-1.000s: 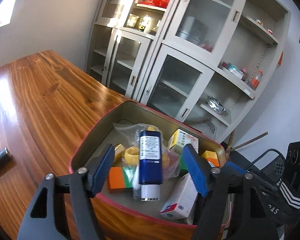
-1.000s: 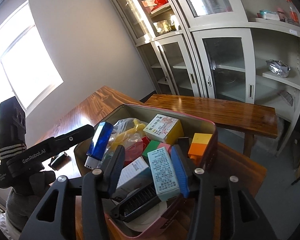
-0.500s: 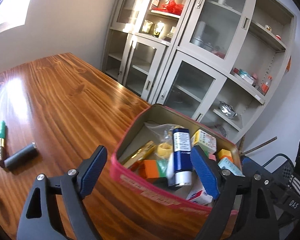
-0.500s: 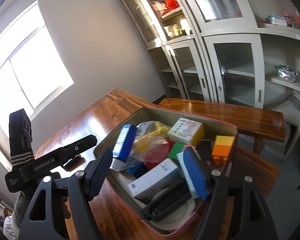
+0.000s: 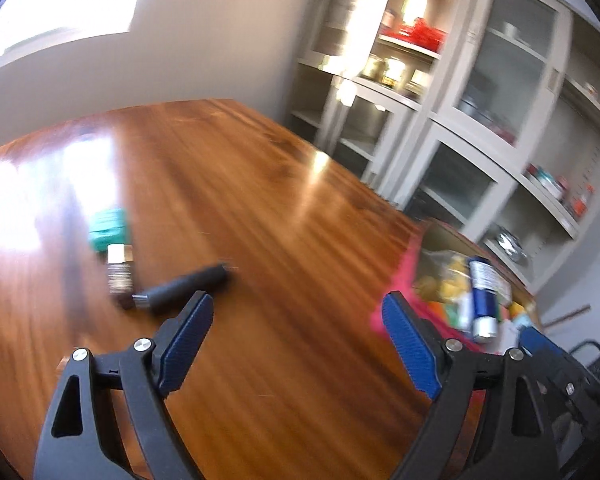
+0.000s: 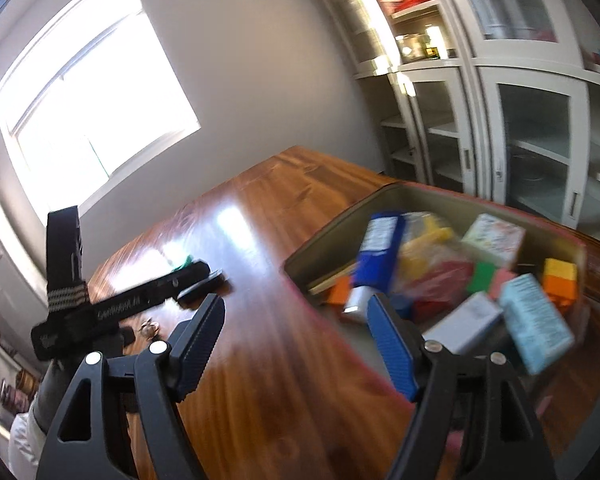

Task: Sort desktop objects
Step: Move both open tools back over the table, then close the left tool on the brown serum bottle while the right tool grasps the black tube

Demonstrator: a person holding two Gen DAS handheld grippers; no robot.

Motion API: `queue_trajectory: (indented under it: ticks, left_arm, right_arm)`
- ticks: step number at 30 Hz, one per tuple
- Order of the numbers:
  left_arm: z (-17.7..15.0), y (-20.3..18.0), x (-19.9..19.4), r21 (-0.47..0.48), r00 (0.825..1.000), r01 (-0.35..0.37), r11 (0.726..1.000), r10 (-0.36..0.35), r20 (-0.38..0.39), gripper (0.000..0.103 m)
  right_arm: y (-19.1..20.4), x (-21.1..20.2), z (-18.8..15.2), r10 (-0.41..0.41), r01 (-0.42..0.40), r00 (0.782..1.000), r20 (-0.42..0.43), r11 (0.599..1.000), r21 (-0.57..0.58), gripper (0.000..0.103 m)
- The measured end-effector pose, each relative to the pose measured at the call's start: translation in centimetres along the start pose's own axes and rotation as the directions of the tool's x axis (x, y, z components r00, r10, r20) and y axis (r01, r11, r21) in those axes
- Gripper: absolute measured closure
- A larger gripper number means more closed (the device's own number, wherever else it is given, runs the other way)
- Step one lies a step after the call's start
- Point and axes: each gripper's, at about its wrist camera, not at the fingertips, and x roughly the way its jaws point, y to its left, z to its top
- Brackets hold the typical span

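Observation:
A pink-rimmed box [image 6: 384, 196] full of sorted items stands at the table's right; it also shows in the left wrist view [image 5: 404, 276]. A blue bottle [image 6: 376, 256] and small cartons lie inside it. A black cylinder [image 5: 184, 288], a small brown bottle [image 5: 119, 276] and a green object [image 5: 107, 230] lie loose on the wooden table [image 5: 240, 200]. My left gripper [image 5: 296, 340] is open and empty, above bare table just right of the cylinder. My right gripper [image 6: 294, 344] is open and empty, over the table left of the box.
Grey glass-door cabinets [image 5: 460, 120] stand behind the table. A bright window [image 6: 84, 92] is at the left. The left gripper's body [image 6: 120, 304] shows in the right wrist view, near the loose items. Both views are motion-blurred.
Both grippers have swung left, away from the box and toward the loose items on the table. Both stay open and empty.

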Motion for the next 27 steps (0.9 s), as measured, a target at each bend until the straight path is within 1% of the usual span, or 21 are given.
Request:
queue_trajectory:
  ticks: [4,6,7,11,14,15,16,17,19,20,21,22,25,27]
  left_arm:
    - [0.7,4.1,-0.3,-0.041,0.996,-0.084,0.996,0.084,0.005,0.014]
    - [1.1,5.7,0.2,-0.044,0.992,-0.125,0.991,0.125,-0.014,0.014]
    - [1.4,6.6,0.7,-0.039,0.989,-0.147,0.988,0.146,-0.036,0.014]
    - [1.8,8.0,2.0,-0.010,0.979,-0.191,0.981,0.190,-0.075,0.014]
    - [1.9,8.4,3.1,0.002,0.975,-0.202,0.979,0.201,-0.099,0.016]
    - [1.9,8.5,3.3,0.006,0.973,-0.206,0.979,0.205,-0.105,0.019]
    - [1.9,8.6,3.6,0.006,0.971,-0.212,0.977,0.211,-0.113,0.027]
    - [2.0,8.6,4.0,0.007,0.969,-0.218,0.976,0.217,-0.120,0.032]
    - [2.0,8.8,4.6,0.010,0.965,-0.227,0.974,0.226,-0.134,0.050]
    - [1.9,9.0,4.9,0.015,0.961,-0.238,0.971,0.238,-0.143,0.055]
    - [1.8,9.3,5.2,0.015,0.958,-0.245,0.970,0.244,-0.149,0.062]
    - [1.7,9.6,5.5,0.013,0.957,-0.244,0.970,0.243,-0.158,0.064]
    - [1.3,10.2,6.3,0.014,0.954,-0.239,0.971,0.237,-0.182,0.065]
    - [1.4,10.2,6.3,0.024,0.954,-0.245,0.969,0.245,-0.171,0.065]
  right_arm:
    - [1.8,1.3,-0.5,0.027,-0.028,0.999,-0.029,0.999,-0.034,0.026]
    - [2.5,2.0,-0.8,0.039,-0.041,0.998,-0.045,0.998,-0.044,0.025]
    - [2.8,2.3,-1.0,0.044,-0.046,0.998,-0.053,0.998,-0.049,0.025]
    - [4.1,3.6,-1.5,0.057,-0.064,0.995,-0.084,0.995,-0.077,0.025]
    - [4.9,4.2,-1.8,0.055,-0.066,0.994,-0.096,0.992,-0.105,0.025]
    - [5.2,4.2,-2.0,0.055,-0.066,0.993,-0.100,0.991,-0.113,0.025]
    - [5.4,4.3,-2.1,0.056,-0.068,0.993,-0.103,0.991,-0.117,0.025]
    - [5.7,4.5,-2.1,0.058,-0.071,0.993,-0.107,0.990,-0.123,0.026]
    - [6.0,4.9,-2.3,0.060,-0.075,0.992,-0.113,0.988,-0.132,0.026]
    - [6.2,5.1,-2.3,0.061,-0.077,0.991,-0.116,0.987,-0.138,0.026]
    - [6.3,5.2,-2.4,0.063,-0.080,0.991,-0.119,0.987,-0.140,0.026]
    - [6.4,5.4,-2.5,0.065,-0.083,0.990,-0.123,0.986,-0.142,0.026]
    - [6.7,6.0,-2.6,0.068,-0.088,0.988,-0.135,0.985,-0.148,0.026]
    - [7.0,6.4,-2.6,0.067,-0.090,0.987,-0.144,0.983,-0.159,0.026]
